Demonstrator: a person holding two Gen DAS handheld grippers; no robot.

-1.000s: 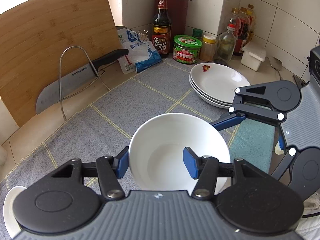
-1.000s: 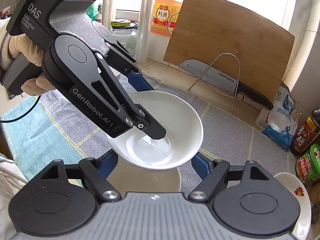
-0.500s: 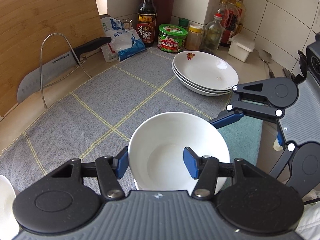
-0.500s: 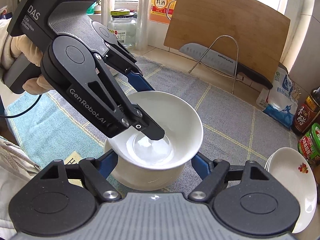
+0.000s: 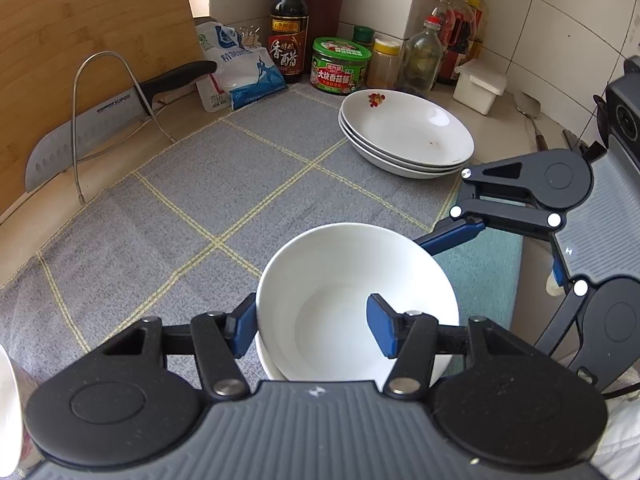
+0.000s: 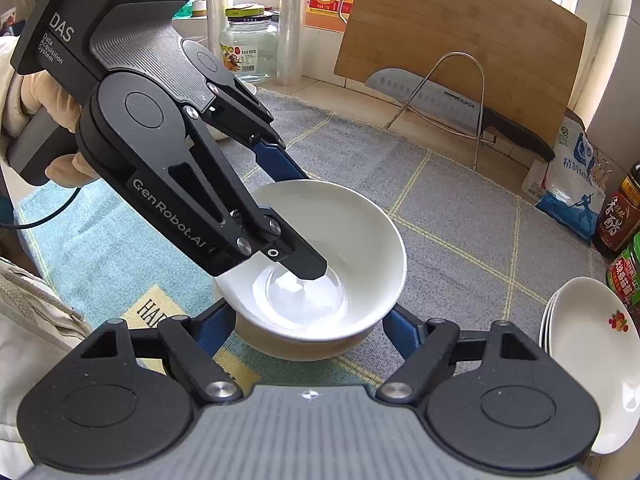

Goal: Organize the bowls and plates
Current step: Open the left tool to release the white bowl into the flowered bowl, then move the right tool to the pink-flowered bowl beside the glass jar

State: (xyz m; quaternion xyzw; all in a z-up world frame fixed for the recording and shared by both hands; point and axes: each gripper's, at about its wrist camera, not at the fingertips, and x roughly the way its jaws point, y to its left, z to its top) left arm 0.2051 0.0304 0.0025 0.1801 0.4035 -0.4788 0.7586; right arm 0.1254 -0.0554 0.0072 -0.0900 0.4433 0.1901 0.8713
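A white bowl [image 5: 340, 280] [image 6: 360, 240] hangs tilted in my left gripper [image 5: 312, 324] [image 6: 300, 220], which is shut on its near wall with one finger inside and one outside. It rests in a second white bowl [image 6: 296, 350] [image 5: 266, 360] standing on the cloths. My right gripper [image 6: 308, 328] is open, its two blue fingers [image 6: 400, 332] standing wide on either side of the lower bowl; I see a gap at the right pad. A stack of white plates [image 5: 408, 132] [image 6: 592, 360] with a red flower mark sits further right.
A grey checked mat [image 5: 160, 220] and a teal towel [image 6: 100, 248] cover the counter. A knife [image 5: 100, 120] in a wire rack leans on a bamboo board [image 5: 80, 20]. Bottles and jars [image 5: 340, 68] line the tiled wall. Another white dish [image 5: 6, 400] shows at the left edge.
My left gripper has sunk a little with the bowl, which now sits down into the lower bowl. The right gripper has stayed around the lower bowl.
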